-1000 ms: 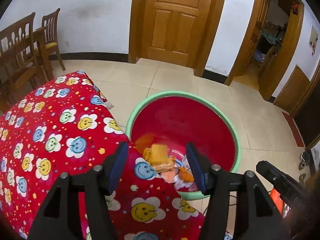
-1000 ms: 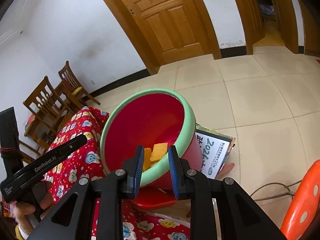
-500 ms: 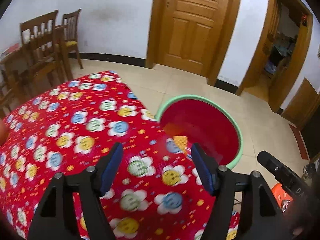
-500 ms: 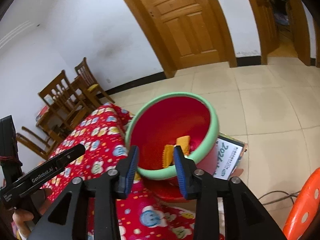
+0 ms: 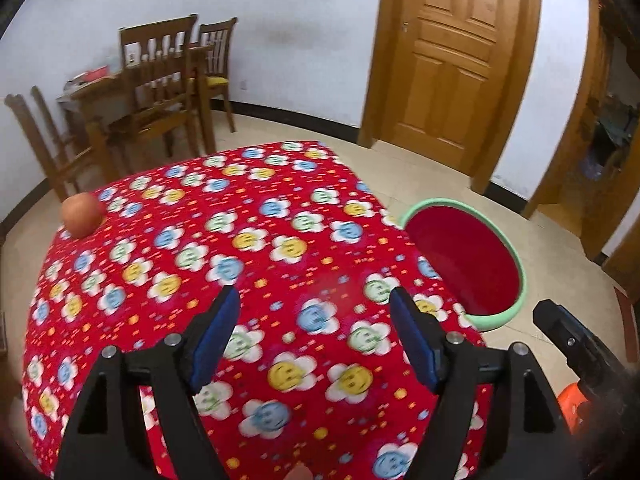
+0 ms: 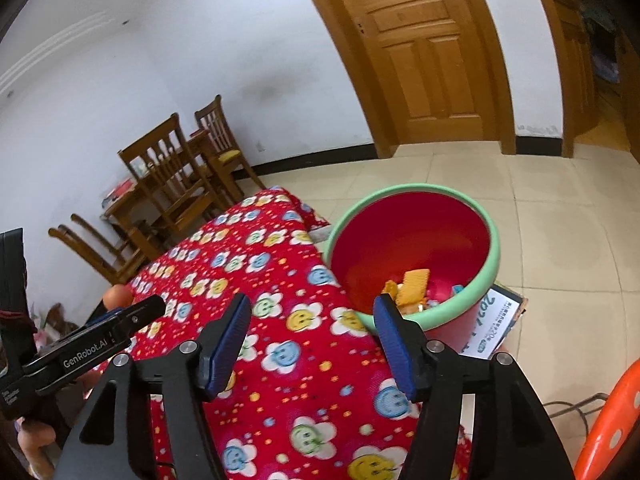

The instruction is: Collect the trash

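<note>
A red bin with a green rim stands on the floor at the table's right edge; it also shows in the left wrist view. Yellow and orange trash lies in its bottom. My left gripper is open and empty above the red smiley-flower tablecloth. My right gripper is open and empty above the same cloth, just left of the bin. An orange-red round fruit sits at the table's far left corner.
Wooden chairs and a small wooden table stand by the back wall. A wooden door is behind. A printed calendar card lies under the bin. An orange stool is at the right.
Both grippers pulled back from the bin over the table. The right gripper went from nearly shut to wide open. The left view swung left, revealing the round fruit.
</note>
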### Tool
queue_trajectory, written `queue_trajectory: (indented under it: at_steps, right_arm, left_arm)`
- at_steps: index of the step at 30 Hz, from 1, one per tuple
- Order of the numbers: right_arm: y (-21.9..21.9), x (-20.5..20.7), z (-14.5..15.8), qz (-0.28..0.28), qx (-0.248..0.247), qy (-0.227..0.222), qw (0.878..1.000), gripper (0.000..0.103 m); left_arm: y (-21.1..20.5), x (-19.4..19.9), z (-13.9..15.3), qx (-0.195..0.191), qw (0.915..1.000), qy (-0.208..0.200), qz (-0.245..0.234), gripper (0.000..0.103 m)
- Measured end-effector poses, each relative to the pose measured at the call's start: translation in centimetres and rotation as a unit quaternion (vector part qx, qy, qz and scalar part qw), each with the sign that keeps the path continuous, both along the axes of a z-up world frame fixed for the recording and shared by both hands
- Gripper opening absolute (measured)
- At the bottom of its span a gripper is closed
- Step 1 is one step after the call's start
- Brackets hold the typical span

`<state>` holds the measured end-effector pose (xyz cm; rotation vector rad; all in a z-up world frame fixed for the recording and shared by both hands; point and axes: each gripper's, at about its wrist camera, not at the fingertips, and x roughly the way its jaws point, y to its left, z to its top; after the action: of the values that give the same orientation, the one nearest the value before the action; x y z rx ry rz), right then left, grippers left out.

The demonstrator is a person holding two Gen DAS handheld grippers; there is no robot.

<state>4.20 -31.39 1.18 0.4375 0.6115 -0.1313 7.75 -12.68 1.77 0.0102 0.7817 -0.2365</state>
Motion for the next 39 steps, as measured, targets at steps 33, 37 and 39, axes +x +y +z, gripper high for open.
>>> queue_trajectory:
  at_steps: [33, 37, 39]
  right_arm:
    - [4.6, -1.3, 1.7, 0.047, -0.032, -0.016, 0.998, 0.071]
    - [4.6, -1.4, 1.7, 0.047, -0.032, -0.016, 0.998, 0.071]
    - [4.7, -1.4, 1.7, 0.047, -0.033, -0.016, 0.998, 0.071]
  left_arm:
    - [4.0, -4.3, 1.6, -0.018, 0.9984, -0.025, 0.047, 0.077]
    - [4.0, -4.3, 1.6, -0.017, 0.9984, -0.025, 0.047, 0.077]
    - [4.0, -4.3, 1.6, -0.017, 0.9985, -0.025, 0.047, 0.077]
